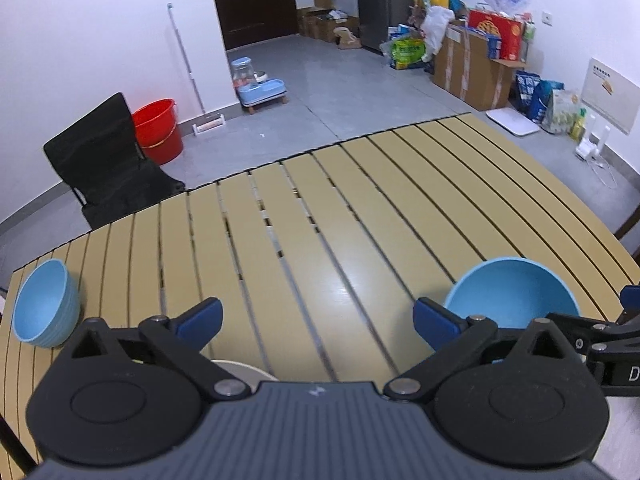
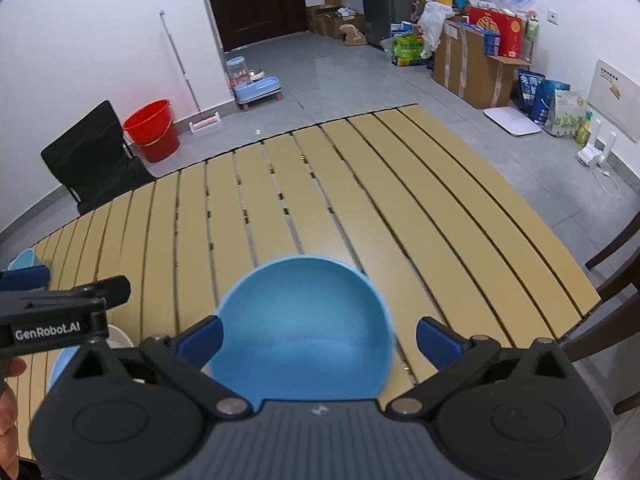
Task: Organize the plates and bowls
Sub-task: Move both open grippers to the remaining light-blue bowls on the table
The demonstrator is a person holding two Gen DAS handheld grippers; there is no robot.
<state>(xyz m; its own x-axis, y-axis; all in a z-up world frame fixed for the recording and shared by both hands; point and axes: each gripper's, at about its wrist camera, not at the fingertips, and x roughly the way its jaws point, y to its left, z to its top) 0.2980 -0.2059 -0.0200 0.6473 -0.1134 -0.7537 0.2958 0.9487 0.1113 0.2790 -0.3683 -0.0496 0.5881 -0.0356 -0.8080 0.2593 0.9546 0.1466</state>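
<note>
My left gripper (image 1: 318,316) stands open over the slatted tan table (image 1: 360,220) with nothing between its blue fingers. A small ribbed blue bowl (image 1: 44,304) stands upright at the table's left end. A larger blue bowl (image 1: 512,296) sits to the right. A white dish rim (image 1: 240,368) peeks out under the left gripper. In the right wrist view my right gripper (image 2: 320,338) is open, and the larger blue bowl (image 2: 304,320) rests on the table between its fingers without being pressed. Beside it lie the white dish (image 2: 118,338) and a blue plate edge (image 2: 60,364).
A black folding chair (image 1: 100,160) and a red bucket (image 1: 158,128) stand beyond the table's left far corner. Dark wooden chairs (image 2: 616,280) flank the right edge. A person's hand (image 2: 8,400) holds the left tool. Boxes and bags line the far wall.
</note>
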